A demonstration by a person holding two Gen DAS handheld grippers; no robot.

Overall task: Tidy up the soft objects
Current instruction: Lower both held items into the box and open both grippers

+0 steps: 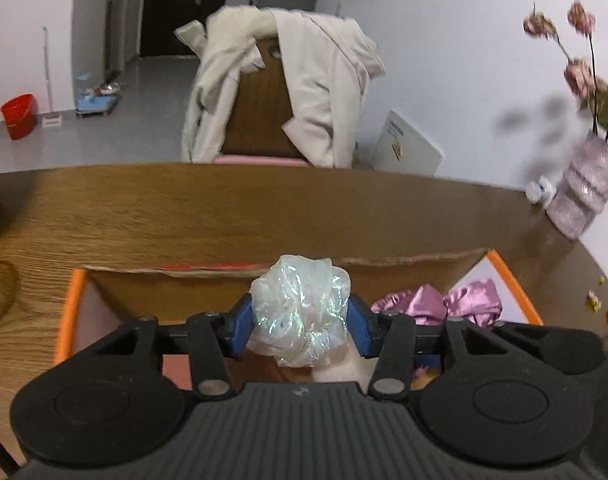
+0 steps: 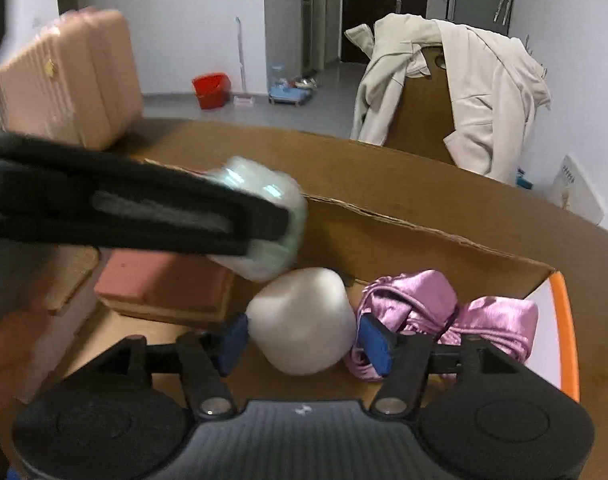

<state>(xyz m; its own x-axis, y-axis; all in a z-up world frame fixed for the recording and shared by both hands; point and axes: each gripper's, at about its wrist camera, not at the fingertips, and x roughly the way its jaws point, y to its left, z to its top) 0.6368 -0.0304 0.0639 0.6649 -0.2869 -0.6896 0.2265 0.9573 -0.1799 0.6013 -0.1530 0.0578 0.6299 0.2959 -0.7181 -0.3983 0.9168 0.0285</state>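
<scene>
The left gripper (image 1: pixel 299 320) clamps a crumpled iridescent organza scrunchie (image 1: pixel 299 308) between its blue pads (image 1: pixel 243 326), holding it above the open cardboard box (image 1: pixel 223 276). In the right wrist view the right gripper (image 2: pixel 301 338) stands with its pads apart around a pearl-white soft ball (image 2: pixel 301 322); the left pad shows a sliver of gap and the right pad sits just beside the ball, so no firm pinch is visible and whether the ball rests on the box floor is hard to tell. Just beside it to the right lies a pink satin scrunchie (image 2: pixel 444 312) inside the box, partly covered by the right finger. A pink block (image 2: pixel 163 284) sits in the box's left part, its near edge hidden behind the blurred left gripper crossing the view.

The box has orange-edged flaps (image 1: pixel 516 280) and stands on a wooden table (image 1: pixel 183 208). Farther off, a glittery pink vase (image 1: pixel 584 196) with dried flowers stands at the table's right end, blurred. Beyond the table a beige coat (image 1: pixel 324 80) hangs over a wooden chair (image 1: pixel 259 120). A white board (image 1: pixel 408 144) leans on the wall; its yellow print is too small to read. A pink suitcase (image 2: pixel 67 80) and a red bucket (image 2: pixel 211 90) stand on the floor.
</scene>
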